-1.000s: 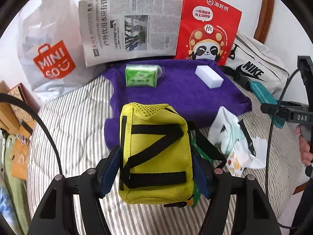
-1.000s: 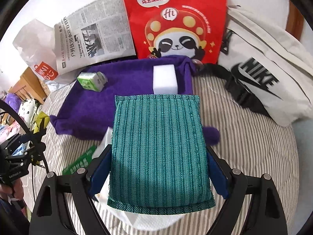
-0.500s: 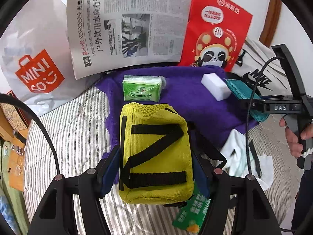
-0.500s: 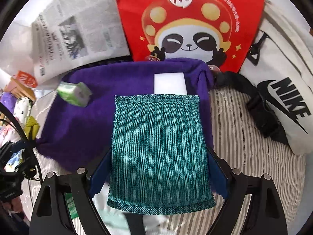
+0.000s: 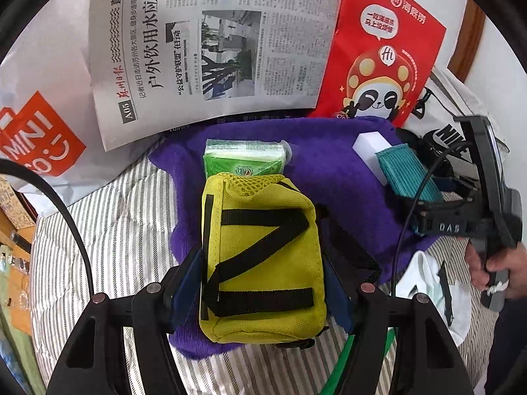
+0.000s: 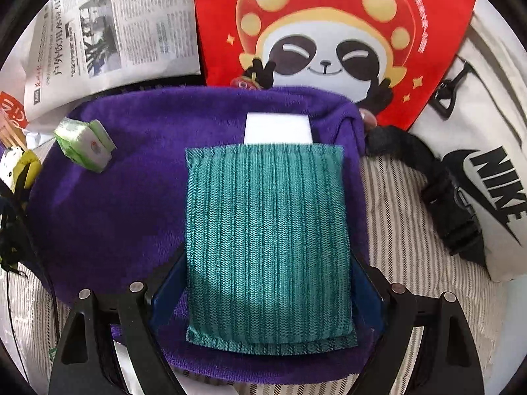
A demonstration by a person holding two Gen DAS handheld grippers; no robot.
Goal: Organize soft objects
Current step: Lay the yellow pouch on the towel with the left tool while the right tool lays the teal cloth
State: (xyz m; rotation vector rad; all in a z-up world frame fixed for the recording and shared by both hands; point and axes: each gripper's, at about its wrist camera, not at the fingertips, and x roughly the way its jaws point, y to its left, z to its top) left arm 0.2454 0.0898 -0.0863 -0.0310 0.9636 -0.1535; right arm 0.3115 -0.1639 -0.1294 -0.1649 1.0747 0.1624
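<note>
We've got the squishy yellow mesh pouch (image 5: 262, 256) pinched by its sides in the left gripper (image 5: 262, 283) at frame centre, and the right gripper (image 6: 268, 296) clamping the floppy, probably light teal knit pad (image 6: 268, 243) over the purple towel (image 6: 108, 204).

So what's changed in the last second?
Both grippers moved forward over the purple towel: the left carried the yellow bag up to the tissue pack, the right carried the teal pouch up to the sponge. Grips unchanged.

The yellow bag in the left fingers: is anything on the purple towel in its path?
Yes. The green tissue pack lies on the purple towel directly beyond the yellow bag; the towel beside it is bare.
</note>
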